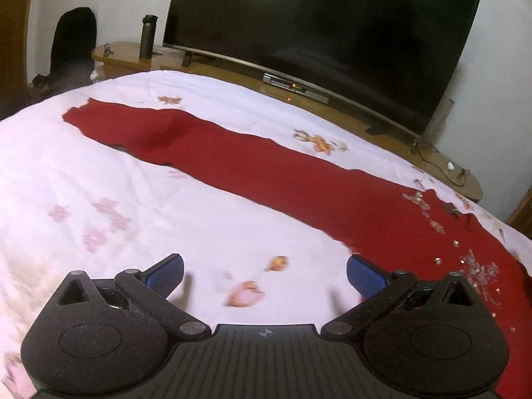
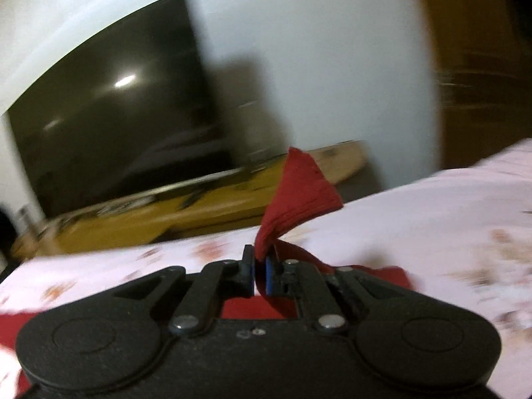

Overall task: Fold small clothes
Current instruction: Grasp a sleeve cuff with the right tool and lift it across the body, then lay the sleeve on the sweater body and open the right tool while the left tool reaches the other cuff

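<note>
Two hand-held grippers work over a bed spread with a white floral sheet (image 1: 166, 206), where a long red garment (image 1: 252, 166) lies stretched flat across the bedding. The left gripper (image 1: 265, 274) hovers above bare sheet with its blue-padded fingers (image 1: 168, 271) spread wide, nothing between them; the red cloth runs just beside its right-hand finger, and whether that finger touches the fabric cannot be told. Small shiny decorations are scattered over the garment's near end at the right of the left wrist view. The right gripper (image 2: 260, 271) has its jaws pinched tight on a corner of the red garment (image 2: 299, 193), and the gathered fabric stands up in a peak above the pads, clear of the sheet (image 2: 415, 219), while more red cloth shows beneath the gripper body. Behind the bed, a large dark television (image 1: 319, 33) stands on a low wooden unit (image 1: 133, 60), with a dark flask (image 1: 148, 36) at its left. The right wrist view is heavily blurred.
</note>
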A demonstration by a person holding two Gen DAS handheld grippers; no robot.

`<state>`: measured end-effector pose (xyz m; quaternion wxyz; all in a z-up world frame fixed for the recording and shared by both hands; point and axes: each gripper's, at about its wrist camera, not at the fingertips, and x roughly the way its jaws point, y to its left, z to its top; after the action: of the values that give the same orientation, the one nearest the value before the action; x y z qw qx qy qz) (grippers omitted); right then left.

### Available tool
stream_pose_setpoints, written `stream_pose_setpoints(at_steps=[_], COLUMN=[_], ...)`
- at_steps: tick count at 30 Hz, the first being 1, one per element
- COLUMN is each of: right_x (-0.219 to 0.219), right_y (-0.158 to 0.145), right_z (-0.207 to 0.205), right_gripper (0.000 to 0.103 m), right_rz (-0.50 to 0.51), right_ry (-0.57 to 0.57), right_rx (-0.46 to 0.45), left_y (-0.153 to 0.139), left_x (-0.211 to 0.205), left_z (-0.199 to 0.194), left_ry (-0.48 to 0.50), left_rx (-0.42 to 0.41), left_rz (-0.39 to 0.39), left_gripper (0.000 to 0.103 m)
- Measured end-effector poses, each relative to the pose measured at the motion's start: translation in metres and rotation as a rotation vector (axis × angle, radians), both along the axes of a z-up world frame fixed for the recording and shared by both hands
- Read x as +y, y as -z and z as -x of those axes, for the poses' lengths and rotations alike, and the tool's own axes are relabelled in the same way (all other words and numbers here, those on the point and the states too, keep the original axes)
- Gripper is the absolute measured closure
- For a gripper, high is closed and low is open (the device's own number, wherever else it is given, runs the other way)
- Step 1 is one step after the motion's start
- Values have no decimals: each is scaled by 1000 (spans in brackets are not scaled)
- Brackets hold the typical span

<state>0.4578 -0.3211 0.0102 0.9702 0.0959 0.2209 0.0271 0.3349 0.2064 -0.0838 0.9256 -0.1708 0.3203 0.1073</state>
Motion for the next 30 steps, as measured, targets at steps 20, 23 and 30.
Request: stream_pose_setpoints(at_steps=[20, 23, 30], right_x=[224, 225, 152], right_y=[114, 110, 74], right_z=[-19, -8, 40], right_gripper=[87, 79, 60], right_rz=[233, 268, 218], right_ry=[-411, -430, -299], right_rx=[204, 161, 86], left_y=[-5, -11, -8], left_x=[12, -4, -72], left_z=[-5, -22, -90], left_ry=[87, 135, 315], left_rx=[-73, -103, -101], left_rz=[167, 215, 335], left_gripper=[0, 0, 1])
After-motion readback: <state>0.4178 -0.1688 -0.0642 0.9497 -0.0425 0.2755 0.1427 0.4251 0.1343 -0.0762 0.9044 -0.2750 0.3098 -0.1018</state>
